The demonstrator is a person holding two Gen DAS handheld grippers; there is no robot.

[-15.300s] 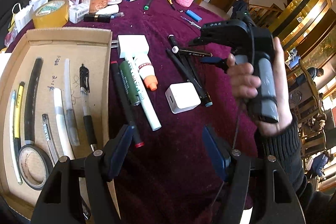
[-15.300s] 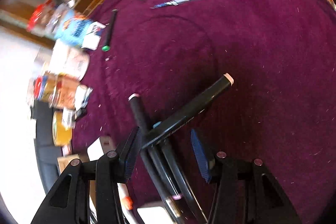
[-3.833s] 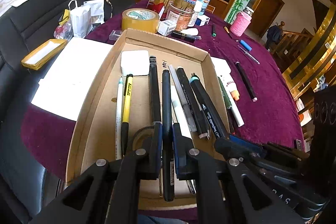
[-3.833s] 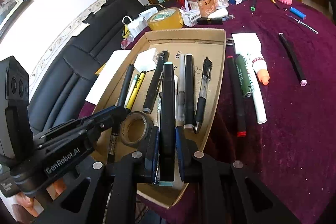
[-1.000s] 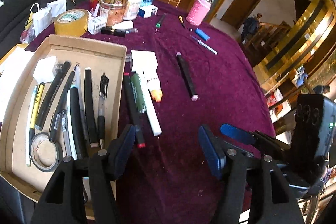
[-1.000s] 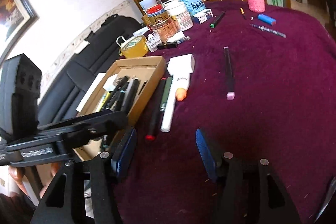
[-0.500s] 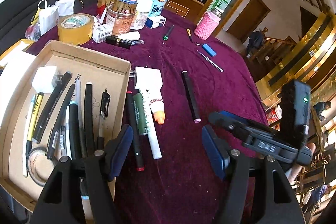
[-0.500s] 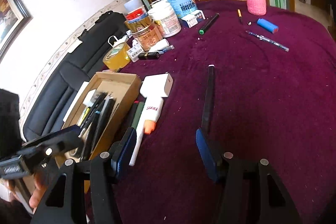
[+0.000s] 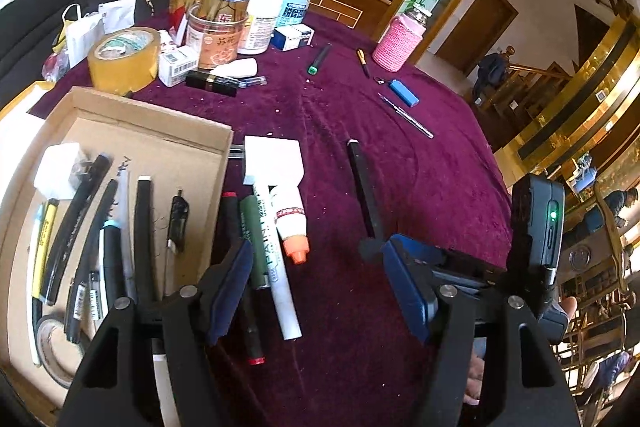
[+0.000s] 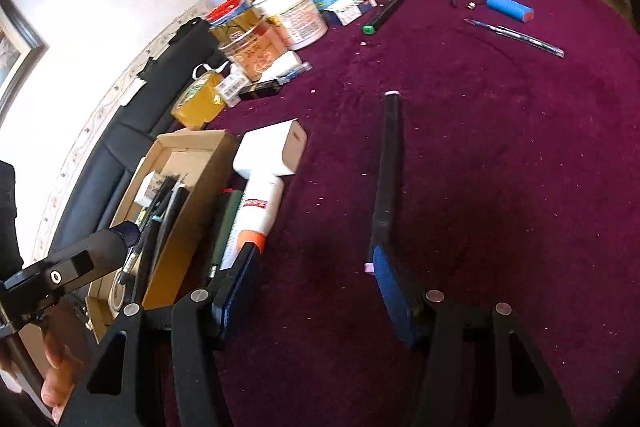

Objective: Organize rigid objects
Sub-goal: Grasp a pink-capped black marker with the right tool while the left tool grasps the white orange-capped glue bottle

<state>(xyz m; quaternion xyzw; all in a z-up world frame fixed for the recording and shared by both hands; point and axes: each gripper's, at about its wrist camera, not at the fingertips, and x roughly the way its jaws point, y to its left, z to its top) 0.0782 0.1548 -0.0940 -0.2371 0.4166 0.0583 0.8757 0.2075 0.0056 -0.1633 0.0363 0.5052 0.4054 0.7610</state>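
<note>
- Left wrist view: the left claw (image 9: 318,291) is released, nothing between its pads. The black marker (image 9: 362,187) lies on the purple counter (image 9: 440,179), ahead and a little to the right, apart from this claw. The cardboard box (image 9: 160,131) lies at the left.
- Right wrist view: the right claw (image 10: 316,291) is released above the counter. The black marker (image 10: 386,171) lies just ahead; its near end is beside the right pad (image 10: 390,291).

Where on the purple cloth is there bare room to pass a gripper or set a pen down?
Free: the cloth between the lone black marker and the silver pen, and the near strip in front of both grippers. Crowded: the jars and yellow tape roll at the far edge, and the row of pens and glue tube beside the cardboard tray.
</note>
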